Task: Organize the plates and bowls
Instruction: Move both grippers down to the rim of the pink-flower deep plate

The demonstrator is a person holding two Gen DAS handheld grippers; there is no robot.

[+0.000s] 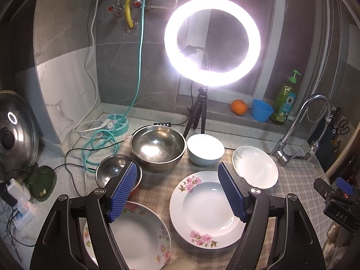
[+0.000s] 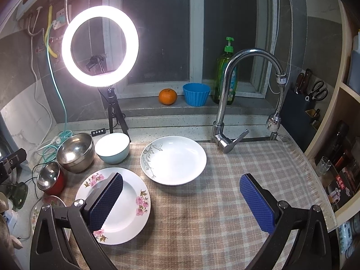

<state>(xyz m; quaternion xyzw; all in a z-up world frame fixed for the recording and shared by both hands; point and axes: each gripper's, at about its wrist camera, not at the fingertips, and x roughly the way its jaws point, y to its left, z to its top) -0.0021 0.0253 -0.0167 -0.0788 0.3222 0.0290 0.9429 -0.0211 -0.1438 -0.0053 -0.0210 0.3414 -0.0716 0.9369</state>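
Note:
On a checked cloth lie a pink-flowered plate (image 1: 203, 211) (image 2: 128, 204), a grey-leaf white plate (image 1: 256, 166) (image 2: 175, 159) and a second floral plate (image 1: 139, 236) at the near left. Behind them stand a large steel bowl (image 1: 157, 148) (image 2: 75, 151), a pale blue bowl (image 1: 204, 149) (image 2: 112, 147) and a small steel bowl with a red outside (image 1: 112, 172) (image 2: 50, 177). My left gripper (image 1: 177, 191) is open and empty above the plates. My right gripper (image 2: 182, 199) is open and empty above the cloth.
A lit ring light on a tripod (image 1: 211, 42) (image 2: 100, 46) stands behind the bowls. A tap (image 2: 229, 103) rises at the right. An orange (image 2: 167, 96), a blue cup (image 2: 196, 94) and a soap bottle (image 2: 226, 74) sit on the sill. Cables and a pot lid (image 1: 13, 130) are at left.

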